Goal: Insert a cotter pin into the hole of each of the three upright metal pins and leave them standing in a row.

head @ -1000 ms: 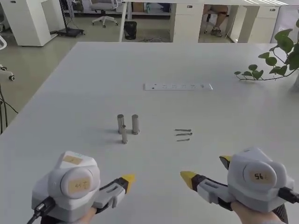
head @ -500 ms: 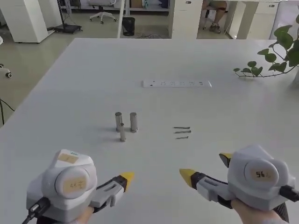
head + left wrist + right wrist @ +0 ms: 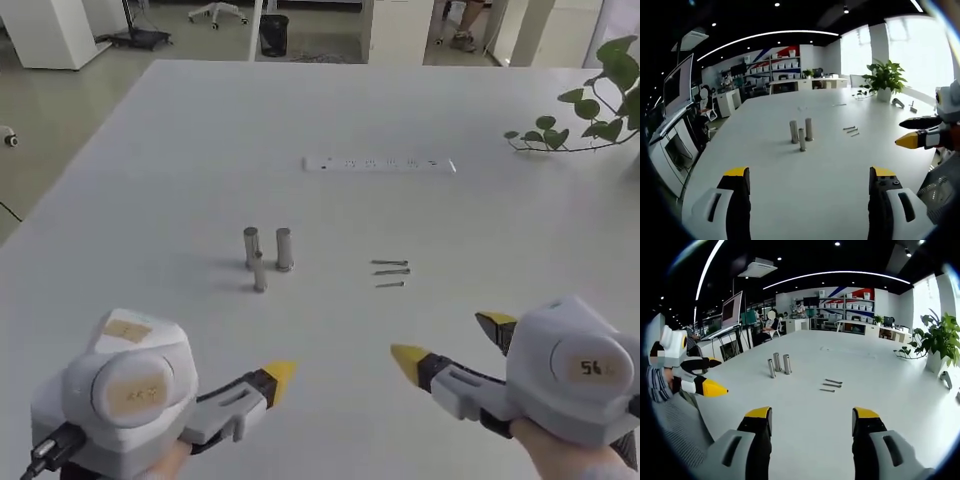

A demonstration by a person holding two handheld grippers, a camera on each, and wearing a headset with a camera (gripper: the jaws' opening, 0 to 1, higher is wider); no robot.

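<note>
Desk (image 3: 150, 180), white, carries the work items. Three metal pins (image 3: 259, 268) stand upright in a tight cluster left of the middle of the head view. Two stand side by side at the rear. The third stands just beside them at 6 o'clock, between the two. They form a triangle, not a row.

Three cotter pins (image 3: 391, 272) lie flat on the desk at 3 o'clock from the cluster. They are parallel, one behind another, and well apart from the metal pins. No cotter pin touches a metal pin. The holes in the metal pins are too small to make out.

A white power strip (image 3: 380, 165) lies across the desk at 12 o'clock from the cotter pins. A potted plant (image 3: 595, 105) stands at the desk edge at 2 o'clock.

Left tongs (image 3: 809, 175): jaws spread wide, nothing between them. They hover above the desk at 7 o'clock from the cluster, and the tips point toward it. In the left gripper view the cluster sits between the two jaws, well ahead of the tips.

Right tongs (image 3: 811, 414): jaws spread wide, nothing between them. They hover above the desk at 5 o'clock from the cotter pins. In the right gripper view the cotter pins lie between the jaws, well ahead.

Both tongs are well apart from all work items and from each other.
</note>
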